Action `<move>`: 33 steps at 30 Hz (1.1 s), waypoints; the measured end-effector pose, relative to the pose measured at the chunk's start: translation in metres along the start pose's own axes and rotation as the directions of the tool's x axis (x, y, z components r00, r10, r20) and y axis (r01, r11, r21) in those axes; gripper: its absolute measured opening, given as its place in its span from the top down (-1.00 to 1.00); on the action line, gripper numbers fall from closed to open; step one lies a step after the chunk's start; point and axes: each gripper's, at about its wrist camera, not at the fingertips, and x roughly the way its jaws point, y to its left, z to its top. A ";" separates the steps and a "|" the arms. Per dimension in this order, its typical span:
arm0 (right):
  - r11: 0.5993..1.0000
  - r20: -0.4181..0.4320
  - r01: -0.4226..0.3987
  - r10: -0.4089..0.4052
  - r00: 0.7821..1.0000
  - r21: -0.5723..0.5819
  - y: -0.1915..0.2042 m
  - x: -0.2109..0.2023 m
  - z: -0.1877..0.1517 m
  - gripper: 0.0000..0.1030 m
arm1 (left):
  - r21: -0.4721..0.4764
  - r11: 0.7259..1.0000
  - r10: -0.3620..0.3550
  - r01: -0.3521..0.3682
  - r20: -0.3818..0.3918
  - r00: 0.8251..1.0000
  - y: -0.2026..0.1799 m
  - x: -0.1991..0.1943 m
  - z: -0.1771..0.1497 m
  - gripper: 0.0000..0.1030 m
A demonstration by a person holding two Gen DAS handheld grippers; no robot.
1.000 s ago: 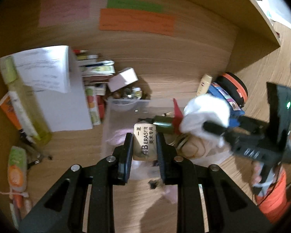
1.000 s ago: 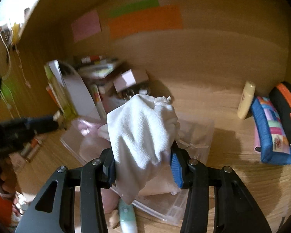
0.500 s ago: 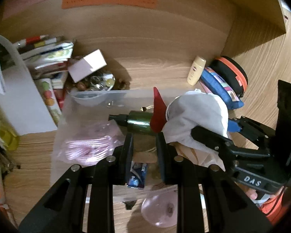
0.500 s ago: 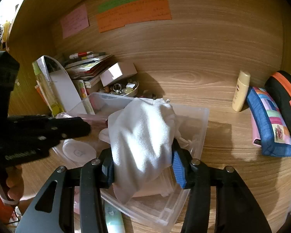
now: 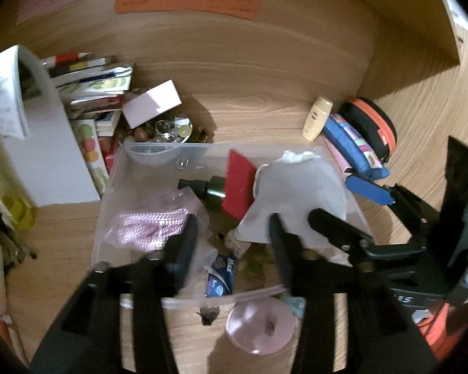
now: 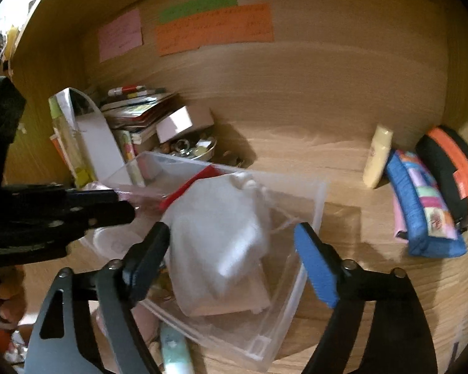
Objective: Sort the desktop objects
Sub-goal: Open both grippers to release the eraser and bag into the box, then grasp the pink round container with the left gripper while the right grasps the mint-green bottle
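Inside clear bin [image 6: 319, 199], white pouch [image 6: 221, 237] lying lengthwise

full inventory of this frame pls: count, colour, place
clear plastic bin: 1, transparent, desk centre
white drawstring pouch: 1, white, in bin, right side
dark bottle: 1, dark green with black cap, in bin
red card: 1, red, in bin, over the bottle
pink bagged item: 1, pink, in bin, left
blue packet: 1, blue, bin front
pink round lid: 1, pink, desk before bin
cream tube: 1, cream, back right
blue pencil case: 1, blue patchwork, right
black-orange case: 1, far right
sticky notes: 3, pink, green, orange, back wall
left gripper: 1, black, jaws open
right gripper: 1, black with blue pad, jaws open
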 end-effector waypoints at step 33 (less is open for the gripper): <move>0.987 -0.177 0.120 -0.138 0.975 -0.106 0.022 -0.057 -0.083 -0.45 | -0.030 0.999 0.024 -0.028 -0.113 0.993 0.009 -0.023 -0.098 -0.86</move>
